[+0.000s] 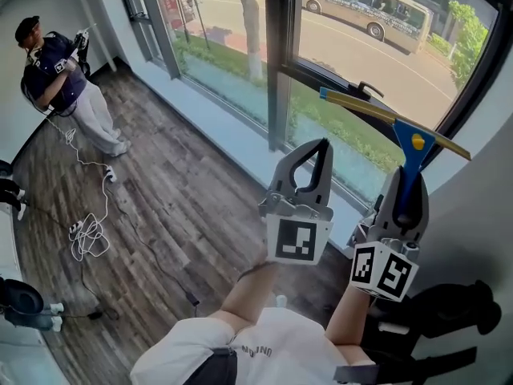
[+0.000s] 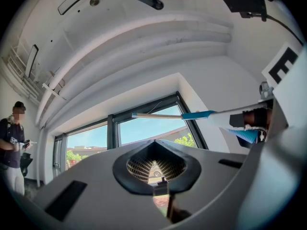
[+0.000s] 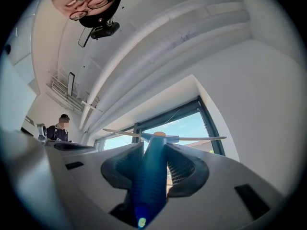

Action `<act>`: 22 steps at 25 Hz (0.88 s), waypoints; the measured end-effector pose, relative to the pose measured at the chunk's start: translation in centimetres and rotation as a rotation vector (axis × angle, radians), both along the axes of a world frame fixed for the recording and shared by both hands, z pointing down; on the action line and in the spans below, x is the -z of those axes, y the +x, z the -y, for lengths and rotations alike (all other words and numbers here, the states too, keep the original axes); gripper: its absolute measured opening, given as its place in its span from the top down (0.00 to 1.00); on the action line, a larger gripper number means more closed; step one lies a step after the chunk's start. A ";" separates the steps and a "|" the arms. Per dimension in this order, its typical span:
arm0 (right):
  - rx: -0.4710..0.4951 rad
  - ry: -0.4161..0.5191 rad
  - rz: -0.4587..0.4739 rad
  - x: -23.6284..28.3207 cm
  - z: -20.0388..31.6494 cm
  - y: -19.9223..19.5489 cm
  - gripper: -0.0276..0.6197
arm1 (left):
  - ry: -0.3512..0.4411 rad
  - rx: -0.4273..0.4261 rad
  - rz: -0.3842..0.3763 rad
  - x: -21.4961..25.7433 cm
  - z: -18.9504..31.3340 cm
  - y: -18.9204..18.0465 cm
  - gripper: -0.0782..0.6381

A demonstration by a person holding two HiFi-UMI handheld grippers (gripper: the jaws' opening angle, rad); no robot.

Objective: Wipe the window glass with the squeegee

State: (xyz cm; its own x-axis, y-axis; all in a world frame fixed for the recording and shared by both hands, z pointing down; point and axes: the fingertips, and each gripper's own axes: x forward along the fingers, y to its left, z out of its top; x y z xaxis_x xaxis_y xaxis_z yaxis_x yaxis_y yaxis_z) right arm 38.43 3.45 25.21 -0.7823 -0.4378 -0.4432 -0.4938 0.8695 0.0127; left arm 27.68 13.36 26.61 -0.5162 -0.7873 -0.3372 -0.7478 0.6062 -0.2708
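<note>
**Squeegee (image 1: 410, 144) held up before the window glass (image 1: 353, 50) in the right hand-held gripper (image 1: 407, 184)**

Both forearms reach forward and up side by side, the right one nearer the wall. The right jaws pinch the squeegee's blue handle, and its lower end is hidden between them. The blade stands tilted across the lower corner of the pane. Whether it touches the glass cannot be told. The left hand-held gripper (image 1: 323, 144) has its tips pressed together on nothing, just beside the right. A second person (image 1: 60, 83) stands well apart on the wooden floor (image 1: 160, 199), near a loose cable (image 1: 88, 235).
</note>
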 end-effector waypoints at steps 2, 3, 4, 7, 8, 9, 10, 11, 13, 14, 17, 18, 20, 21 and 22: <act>0.018 -0.006 0.000 -0.3 -0.1 -1.0 0.73 | -0.002 0.024 0.005 -0.2 -0.5 -0.7 0.89; 0.028 -0.008 -0.001 -0.5 -0.1 -1.6 0.73 | -0.001 0.037 0.007 -0.3 -0.8 -1.2 0.89; 0.036 -0.009 -0.003 -0.6 -0.2 -2.1 0.73 | 0.001 0.047 0.006 -0.3 -1.0 -1.7 0.89; 0.046 -0.003 -0.008 -0.9 0.0 -3.5 0.73 | 0.011 0.050 -0.010 -0.5 -0.9 -3.1 0.89; 0.047 -0.002 -0.008 -1.0 0.2 -4.1 0.73 | 0.011 0.046 -0.016 -0.7 -0.7 -3.5 0.89; 0.049 -0.002 -0.008 -1.1 0.4 -4.7 0.73 | 0.008 0.042 -0.019 -0.9 -0.4 -4.1 0.89; 0.050 -0.004 -0.007 -1.2 0.7 -5.5 0.73 | 0.004 0.040 -0.019 -1.1 0.0 -4.7 0.89; 0.049 -0.006 -0.007 -1.4 1.1 -6.3 0.73 | 0.002 0.039 -0.019 -1.4 0.4 -5.3 0.89; 0.040 -0.013 -0.007 -1.9 1.9 -8.0 0.73 | 0.009 0.039 -0.023 -1.9 1.2 -7.0 0.89; 0.036 -0.013 -0.008 -2.0 2.3 -9.1 0.73 | 0.015 0.040 -0.026 -2.1 1.5 -8.1 0.89; 0.038 -0.006 -0.001 -1.8 2.8 -12.9 0.73 | 0.031 0.051 -0.031 -2.0 1.7 -11.9 0.89; 0.040 -0.001 0.003 -1.5 2.8 -14.2 0.73 | 0.035 0.052 -0.032 -1.9 1.6 -13.2 0.89; 0.038 0.006 0.007 -1.2 2.9 -16.5 0.73 | 0.045 0.054 -0.040 -1.9 1.3 -15.5 0.89; 0.035 0.005 0.009 -1.1 2.9 -17.5 0.73 | 0.052 0.056 -0.050 -2.0 1.1 -16.6 0.89; 0.034 0.003 0.011 -1.1 3.0 -18.5 0.73 | 0.057 0.057 -0.059 -2.2 1.0 -17.6 0.89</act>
